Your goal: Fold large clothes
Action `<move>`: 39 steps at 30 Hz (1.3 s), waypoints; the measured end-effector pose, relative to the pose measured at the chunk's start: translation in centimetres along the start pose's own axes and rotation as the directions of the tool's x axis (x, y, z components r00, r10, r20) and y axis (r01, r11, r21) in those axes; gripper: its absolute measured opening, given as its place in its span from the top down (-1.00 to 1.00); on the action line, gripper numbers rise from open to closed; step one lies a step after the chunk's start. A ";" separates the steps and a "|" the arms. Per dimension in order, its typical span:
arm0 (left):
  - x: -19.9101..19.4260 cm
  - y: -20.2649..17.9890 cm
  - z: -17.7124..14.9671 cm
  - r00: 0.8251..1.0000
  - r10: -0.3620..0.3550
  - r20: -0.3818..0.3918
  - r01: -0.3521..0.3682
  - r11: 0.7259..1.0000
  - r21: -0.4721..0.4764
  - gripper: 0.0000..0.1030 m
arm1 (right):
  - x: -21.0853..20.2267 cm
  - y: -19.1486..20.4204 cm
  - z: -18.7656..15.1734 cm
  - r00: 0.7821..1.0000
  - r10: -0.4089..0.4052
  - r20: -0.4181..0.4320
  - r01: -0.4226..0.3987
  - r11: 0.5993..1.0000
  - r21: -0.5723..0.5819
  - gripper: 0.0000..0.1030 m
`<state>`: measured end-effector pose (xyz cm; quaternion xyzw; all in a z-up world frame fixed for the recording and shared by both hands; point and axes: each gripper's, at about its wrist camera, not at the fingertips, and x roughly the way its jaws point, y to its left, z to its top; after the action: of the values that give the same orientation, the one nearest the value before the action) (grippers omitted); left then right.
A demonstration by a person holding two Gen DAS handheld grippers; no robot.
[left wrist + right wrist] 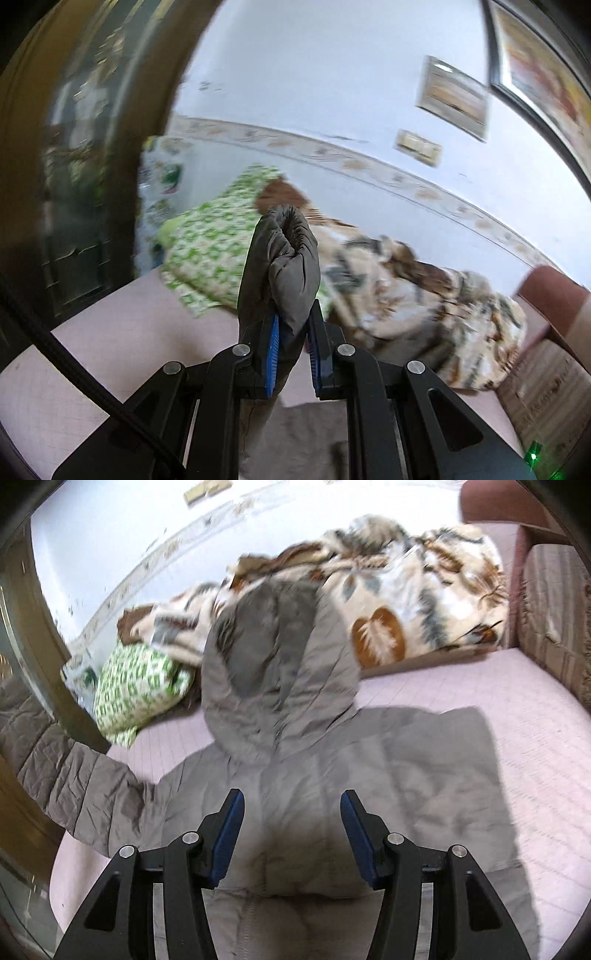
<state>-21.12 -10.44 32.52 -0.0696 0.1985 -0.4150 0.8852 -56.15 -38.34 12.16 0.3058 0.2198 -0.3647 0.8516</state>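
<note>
- Left tool [291, 354]: I have it clamped on the cuff of the grey jacket [295, 775] sleeve [280, 266], lifted clear of the bed [498, 701].
- Right tool [291, 834]: fingers apart, hovering over the jacket's back — holding nothing.
- Jacket: spread on the bed, hood [273, 657] toward the floral blanket [406, 590].
- Step: I judge the sleeve should cross the back flat, the right tool pinning the shoulder.
- Obscured: hem cut off; far edges motion-blurred.

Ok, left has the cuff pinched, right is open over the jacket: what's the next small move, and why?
Probably carry the left gripper across so the sleeve lays over the jacket body. The cuff is clamped and lifted off the bed, the sleeve stretches out to the left, and the right gripper hangs open above the back, free to pin it down.
</note>
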 end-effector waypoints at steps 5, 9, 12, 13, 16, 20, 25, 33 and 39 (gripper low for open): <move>-0.6 -7.6 -1.6 0.997 -0.073 -0.036 0.076 0.995 0.070 0.74 | -3.4 -4.0 0.7 0.999 -0.003 0.055 0.000 0.998 0.059 -0.13; 0.0 -13.2 -4.4 0.989 -0.118 -0.090 0.128 0.984 0.125 0.74 | -4.9 -6.8 0.7 0.997 -0.023 0.075 0.016 0.996 0.089 -0.13; 0.8 -17.2 -7.3 0.979 -0.145 -0.143 0.168 0.973 0.158 0.74 | -6.0 -8.8 0.8 0.996 -0.026 0.088 0.014 0.992 0.127 -0.13; 1.1 -18.6 -8.4 0.975 -0.152 -0.160 0.179 0.969 0.170 0.74 | -6.4 -9.5 0.9 0.995 -0.026 0.095 0.012 0.990 0.143 -0.13; 2.2 -22.2 -12.0 0.962 -0.163 -0.219 0.208 0.957 0.204 0.74 | -7.2 -11.0 1.1 0.994 -0.023 0.108 0.003 0.984 0.176 -0.13; 4.3 -25.7 -17.7 0.934 -0.170 -0.314 0.247 0.943 0.223 0.74 | -8.0 -12.0 1.4 0.992 -0.031 0.119 0.008 0.981 0.193 -0.13; 6.7 -28.5 -25.5 0.888 -0.147 -0.435 0.279 0.925 0.258 0.72 | -8.5 -13.0 1.9 0.990 -0.053 0.132 0.025 0.978 0.208 -0.13; 8.6 -31.5 -35.2 0.843 -0.072 -0.533 0.322 0.861 0.393 0.61 | -8.3 -13.2 2.1 0.990 -0.060 0.128 0.033 0.979 0.201 -0.14; 6.8 -30.6 -33.9 0.829 -0.132 -0.543 0.384 0.840 0.383 0.06 | -7.9 -13.2 2.3 0.991 -0.056 0.125 0.030 0.979 0.202 -0.13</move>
<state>-52.74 -34.02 8.40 0.2323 0.2988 -0.5738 0.7263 -70.80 -43.27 13.71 0.3605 0.1327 -0.4224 0.8210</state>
